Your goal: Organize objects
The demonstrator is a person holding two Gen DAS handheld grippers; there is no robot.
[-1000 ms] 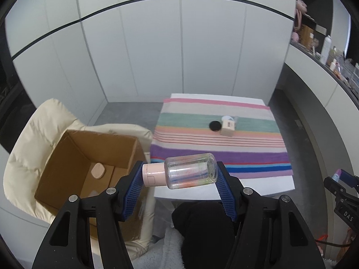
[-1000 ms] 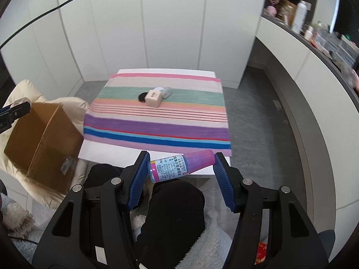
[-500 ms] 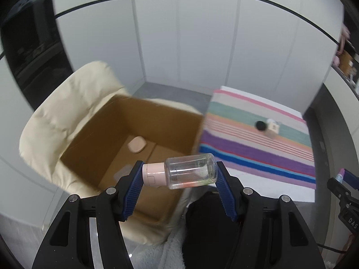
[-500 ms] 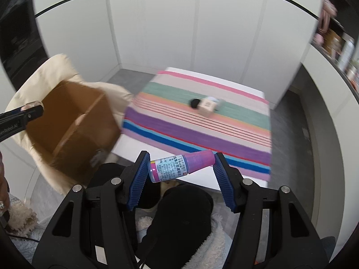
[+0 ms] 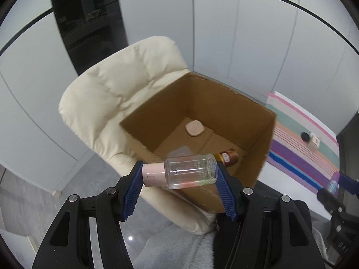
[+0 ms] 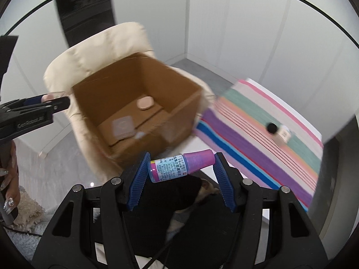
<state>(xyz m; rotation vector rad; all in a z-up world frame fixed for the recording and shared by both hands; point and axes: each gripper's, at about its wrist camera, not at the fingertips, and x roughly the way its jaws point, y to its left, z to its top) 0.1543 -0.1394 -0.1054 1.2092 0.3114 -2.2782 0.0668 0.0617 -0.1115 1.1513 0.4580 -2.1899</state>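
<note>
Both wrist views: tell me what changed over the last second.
Both grippers swung left from the striped table toward the cardboard box on the cream chair. Nothing was released: the left gripper stays shut on the clear bottle, the right gripper on the pink bottle. Box contents look unmoved.

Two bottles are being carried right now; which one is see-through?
The clear bottle with the pale pink cap, clamped sideways in the left claw. The right claw holds an opaque magenta bottle with a printed label.

Cream padded chair (image 5: 116,94), white wall panels (image 5: 246,33)
</note>
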